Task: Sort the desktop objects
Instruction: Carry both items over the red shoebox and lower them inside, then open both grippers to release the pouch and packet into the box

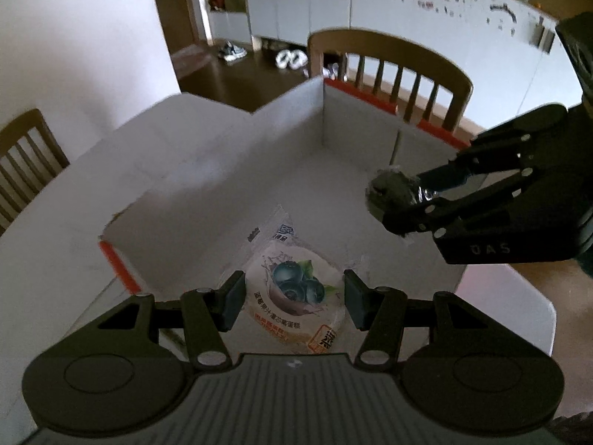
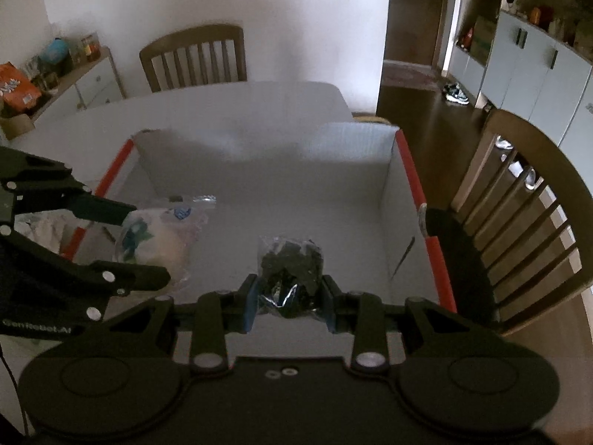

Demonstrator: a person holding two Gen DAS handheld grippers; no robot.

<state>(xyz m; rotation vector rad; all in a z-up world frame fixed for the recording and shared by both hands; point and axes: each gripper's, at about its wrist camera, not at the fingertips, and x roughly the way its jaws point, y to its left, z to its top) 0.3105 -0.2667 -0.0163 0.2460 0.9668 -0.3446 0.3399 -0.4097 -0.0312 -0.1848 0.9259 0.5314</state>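
A white cardboard box [image 1: 281,129] with orange edges sits on the white table; it also shows in the right wrist view [image 2: 385,170]. My left gripper [image 1: 294,298] is over the box, its jaws wide apart on either side of a clear-wrapped blueberry cake packet [image 1: 296,293]; whether they touch it I cannot tell. The packet also shows in the right wrist view [image 2: 159,237]. My right gripper [image 2: 290,302] is shut on a dark snack packet [image 2: 291,263] and holds it above the box floor. In the left wrist view the right gripper [image 1: 398,202] comes in from the right with the dark packet [image 1: 389,189].
Wooden chairs stand around the table [image 2: 237,107]: one beyond the box [image 1: 393,70], one at the left [image 1: 26,155], one at the right [image 2: 530,222], one at the far end [image 2: 192,55]. A sideboard [image 2: 55,85] with clutter stands at far left.
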